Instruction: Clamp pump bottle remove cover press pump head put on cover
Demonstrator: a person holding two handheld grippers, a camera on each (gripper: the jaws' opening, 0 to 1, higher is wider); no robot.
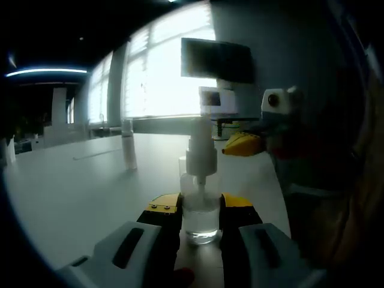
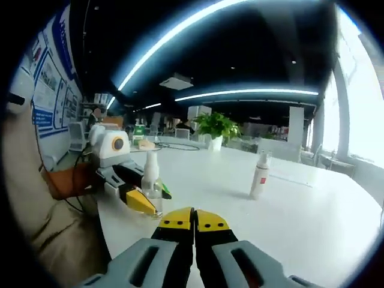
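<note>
Nearest in the left gripper view, left gripper [image 1: 200,211] with yellow-tipped fingers [image 1: 162,210] clamped on either side of the pump bottle [image 1: 201,201], a clear bottle standing upright on the white desk [image 1: 72,198] with its white pump head bare on top. Just behind the bottle, touching or nearly so, a clear cover [image 1: 182,166], partly hidden. Beyond and to the right, right gripper [image 1: 240,144] with its yellow tip pointing toward the pump head, close beside it but apart. Farther back on the left, a second slim bottle [image 1: 128,144] upright on the desk, well apart. Farthest, bright windows and a dark monitor [image 1: 217,60].

Closest in the right gripper view, right gripper [image 2: 194,221] with fingers pressed together, nothing between them. Past them to the left, left gripper [image 2: 137,198] gripping the pump bottle [image 2: 151,186] low on its body. To the right and farther off, the second slim bottle [image 2: 260,175] standing alone. Farthest back, a potted plant [image 2: 216,129] at the far end of the desk [image 2: 288,222], under long ceiling lights.
</note>
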